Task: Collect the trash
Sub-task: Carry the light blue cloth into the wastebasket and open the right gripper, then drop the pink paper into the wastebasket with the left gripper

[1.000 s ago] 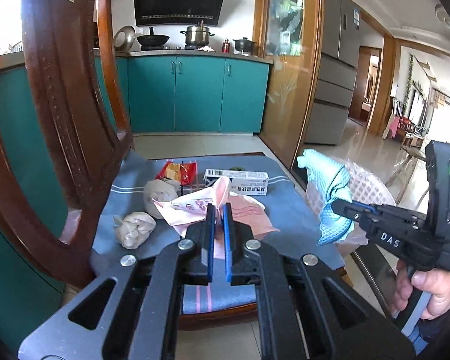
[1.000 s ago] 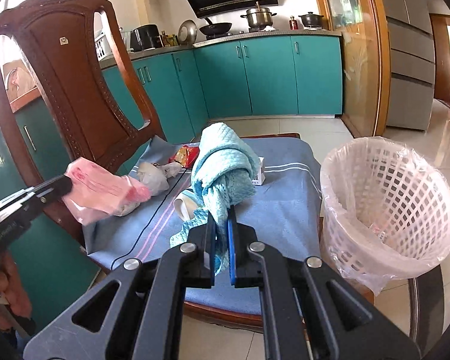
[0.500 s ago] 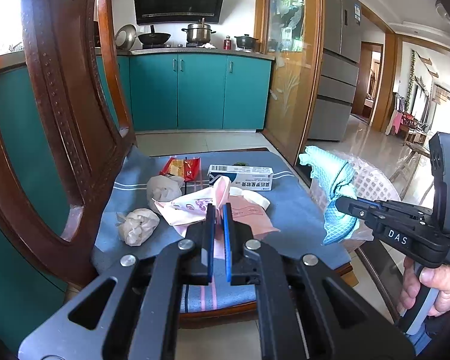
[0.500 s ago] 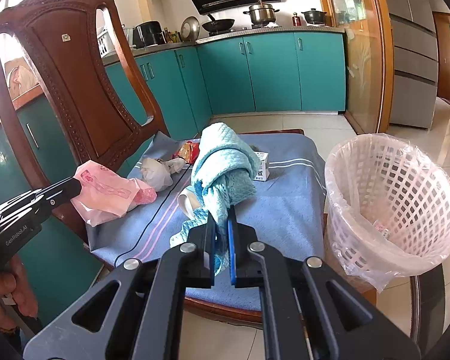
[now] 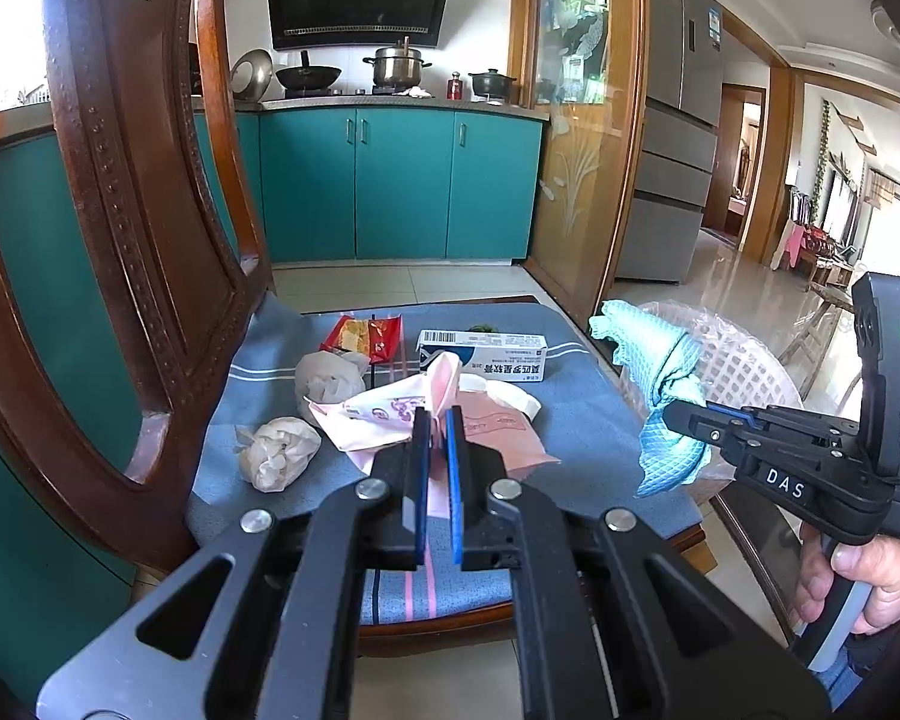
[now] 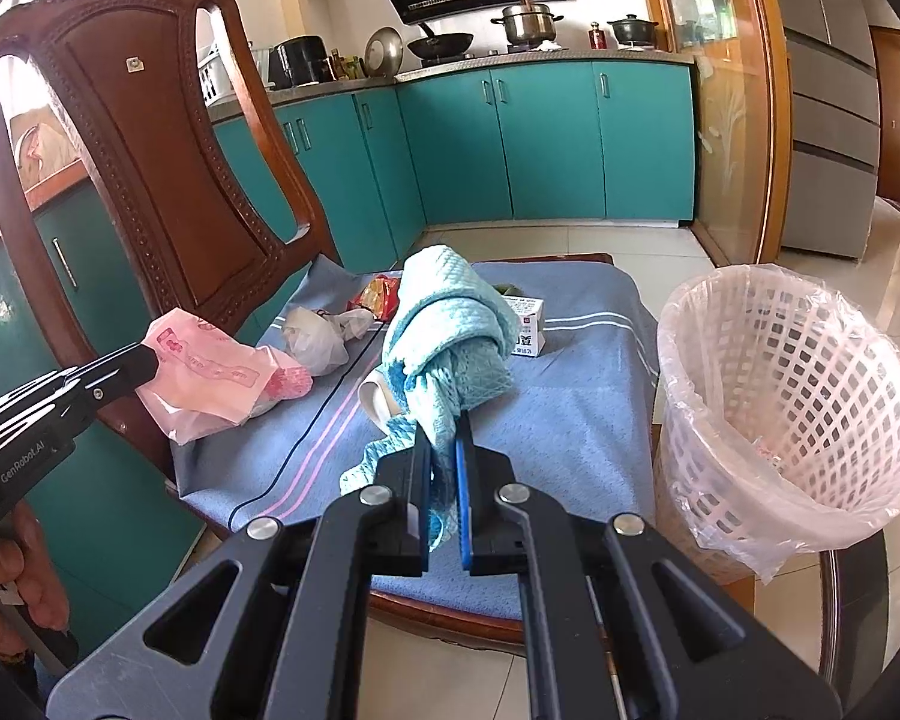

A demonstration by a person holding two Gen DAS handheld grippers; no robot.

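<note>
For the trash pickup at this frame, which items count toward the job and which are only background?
Job:
- pink plastic bag, gripped by left tongs
- blue cloth, gripped by right tongs
- lined white basket
- crumpled tissue, red snack wrapper, white carton on the chair cushion

Background:
- pots on stove
- fridge
- teal cabinets

Both wrist views close, angled down, share chair seat (image 5: pixel 582 420).

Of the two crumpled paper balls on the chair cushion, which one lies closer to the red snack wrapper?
The greyer ball, just below the red wrapper; the paler ball lies nearer the cushion's front edge.
</note>
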